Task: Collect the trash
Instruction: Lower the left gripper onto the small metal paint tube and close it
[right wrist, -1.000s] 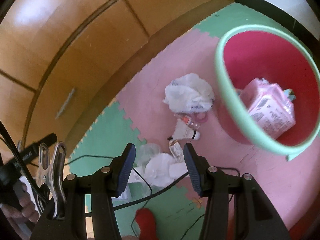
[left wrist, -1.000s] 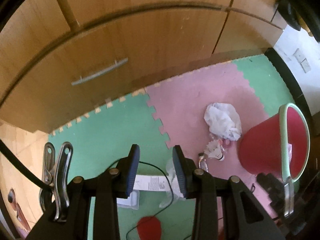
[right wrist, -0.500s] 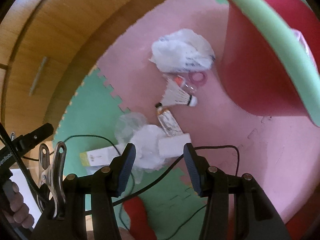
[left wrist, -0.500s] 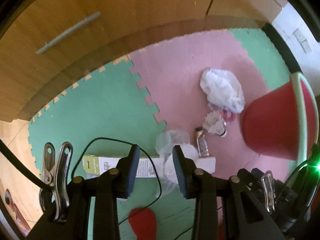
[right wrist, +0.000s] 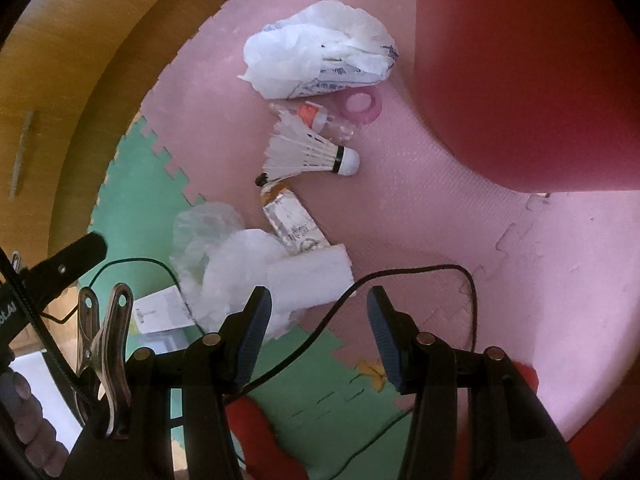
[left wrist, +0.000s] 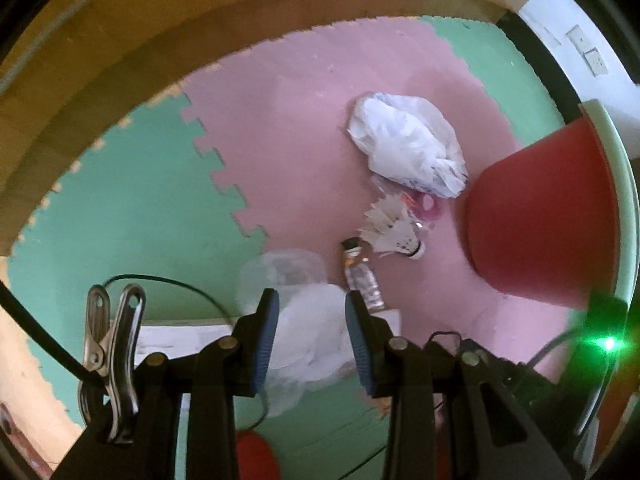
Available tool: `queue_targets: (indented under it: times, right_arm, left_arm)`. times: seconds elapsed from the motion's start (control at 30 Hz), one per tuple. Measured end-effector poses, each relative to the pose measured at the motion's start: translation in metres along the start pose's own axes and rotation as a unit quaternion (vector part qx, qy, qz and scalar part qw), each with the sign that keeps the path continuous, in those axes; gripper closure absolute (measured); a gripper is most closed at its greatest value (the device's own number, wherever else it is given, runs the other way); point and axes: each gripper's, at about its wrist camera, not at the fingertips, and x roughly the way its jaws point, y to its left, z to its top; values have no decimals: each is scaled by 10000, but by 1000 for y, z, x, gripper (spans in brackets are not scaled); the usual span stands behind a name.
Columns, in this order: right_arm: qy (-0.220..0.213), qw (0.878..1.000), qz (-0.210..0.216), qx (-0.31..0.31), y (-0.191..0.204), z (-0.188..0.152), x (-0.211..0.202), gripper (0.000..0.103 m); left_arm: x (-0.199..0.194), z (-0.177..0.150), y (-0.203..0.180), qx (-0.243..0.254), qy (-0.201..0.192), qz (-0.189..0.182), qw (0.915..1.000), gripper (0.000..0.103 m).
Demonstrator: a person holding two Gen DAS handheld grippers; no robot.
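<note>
Trash lies on the foam mat: a crumpled white plastic bag [left wrist: 408, 148] [right wrist: 320, 52], a shuttlecock [left wrist: 394, 230] [right wrist: 308, 152], a small bottle [left wrist: 362, 276] [right wrist: 294, 220], a pink tape roll [right wrist: 360, 104], crumpled clear wrap [left wrist: 304, 320] [right wrist: 224, 256], a folded white tissue [right wrist: 310, 276] and a white carton [left wrist: 180, 336] [right wrist: 160, 308]. A red bucket [left wrist: 536, 216] [right wrist: 520, 72] with a green rim stands at the right. My left gripper [left wrist: 310, 304] hangs open over the clear wrap. Over the near edge of the tissue, my right gripper [right wrist: 318, 296] is open too.
A thin black cable [right wrist: 420, 270] loops over the mat in front of the right fingers. Wooden cabinet fronts [left wrist: 200, 20] border the mat at the back. A red object [right wrist: 260, 432] sits under the grippers. A person's fingers [right wrist: 20, 412] show at the lower left.
Both grippers have sunk toward the floor, so the trash pile looks larger and closer. The bucket's inside has passed out of view. Neither gripper's jaws changed width.
</note>
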Motion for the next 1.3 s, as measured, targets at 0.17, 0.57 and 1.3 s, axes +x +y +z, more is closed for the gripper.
queue_targets:
  times: [0.17,0.57,1.3]
  right_arm:
    - [-78,9998,-127,-126,-4,4,9,52]
    - [-9,9981,-404,-474,-21,5,33,52]
    - [70,9989,-457,-23,-47,2,53,52]
  left_arm:
    - [37,9,-8,-249,205,-196,9993,64]
    - [104,13,-38,-180,292,6,9994,55]
    - [165,8,-64,-158,577,496,9970,52]
